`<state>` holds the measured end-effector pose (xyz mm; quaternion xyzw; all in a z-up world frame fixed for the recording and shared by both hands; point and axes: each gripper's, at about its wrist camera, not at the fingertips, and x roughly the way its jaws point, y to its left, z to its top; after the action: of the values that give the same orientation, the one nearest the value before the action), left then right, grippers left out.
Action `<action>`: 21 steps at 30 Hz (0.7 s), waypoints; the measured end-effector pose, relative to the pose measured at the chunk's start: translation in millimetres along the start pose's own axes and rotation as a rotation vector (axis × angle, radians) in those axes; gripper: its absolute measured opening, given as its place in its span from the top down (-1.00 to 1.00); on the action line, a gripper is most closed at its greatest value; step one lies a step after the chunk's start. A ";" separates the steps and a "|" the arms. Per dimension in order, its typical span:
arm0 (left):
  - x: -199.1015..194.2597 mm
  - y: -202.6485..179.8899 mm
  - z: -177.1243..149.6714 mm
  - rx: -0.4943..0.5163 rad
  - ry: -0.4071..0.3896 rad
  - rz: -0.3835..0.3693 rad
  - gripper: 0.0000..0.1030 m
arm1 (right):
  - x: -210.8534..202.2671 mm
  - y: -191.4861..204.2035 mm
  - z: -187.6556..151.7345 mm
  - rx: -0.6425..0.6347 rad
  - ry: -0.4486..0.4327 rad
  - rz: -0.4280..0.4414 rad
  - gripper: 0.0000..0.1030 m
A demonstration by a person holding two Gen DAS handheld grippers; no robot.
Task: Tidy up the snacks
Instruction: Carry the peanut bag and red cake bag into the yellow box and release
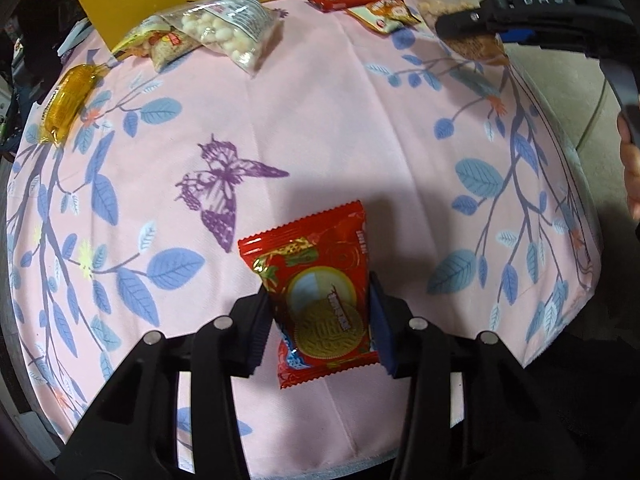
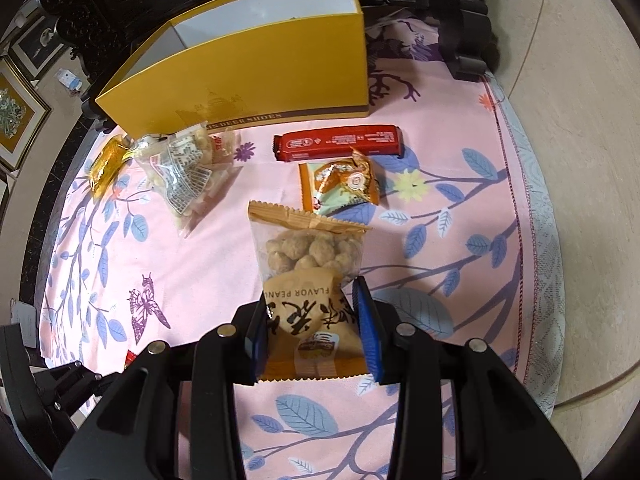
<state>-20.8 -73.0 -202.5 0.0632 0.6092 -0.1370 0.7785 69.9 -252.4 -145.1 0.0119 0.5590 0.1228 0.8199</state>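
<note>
A red cookie packet (image 1: pixel 316 264) lies on the pink flowered tablecloth (image 1: pixel 320 120), its lower half between the pads of my left gripper (image 1: pixel 320 328), which press on both its sides. My right gripper (image 2: pixel 312 332) is shut on the bottom half of a peanut bag (image 2: pixel 312 248) with a clear window and a tan label. The bag's top points toward the yellow box (image 2: pixel 248 76). In the left wrist view the right gripper's black body shows at the top right, with the peanut bag (image 1: pixel 476 46) under it.
The open yellow shoe box stands at the table's far edge. In front of it lie a red bar (image 2: pixel 338 142), an orange-green packet (image 2: pixel 340 186), a clear bag of white candies (image 2: pixel 184 176) and a golden packet (image 2: pixel 106 162). The table edge and pale floor are at right.
</note>
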 end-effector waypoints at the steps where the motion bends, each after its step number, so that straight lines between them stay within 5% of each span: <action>1: -1.5 2.3 1.9 -0.003 -0.004 0.001 0.15 | 0.0 1.0 0.7 -0.001 0.001 0.001 0.25; 14: -29.7 25.0 38.4 -0.066 -0.070 0.009 0.15 | -8.5 12.5 20.3 -0.015 -0.017 0.020 0.25; 21: -52.4 52.9 87.8 -0.113 -0.145 0.033 0.15 | -10.7 25.1 39.8 -0.021 -0.037 0.044 0.25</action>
<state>64.8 -38.6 -133.6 0.0189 0.5569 -0.0939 0.8250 98.1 -225.8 -116.5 0.0178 0.5420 0.1463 0.8273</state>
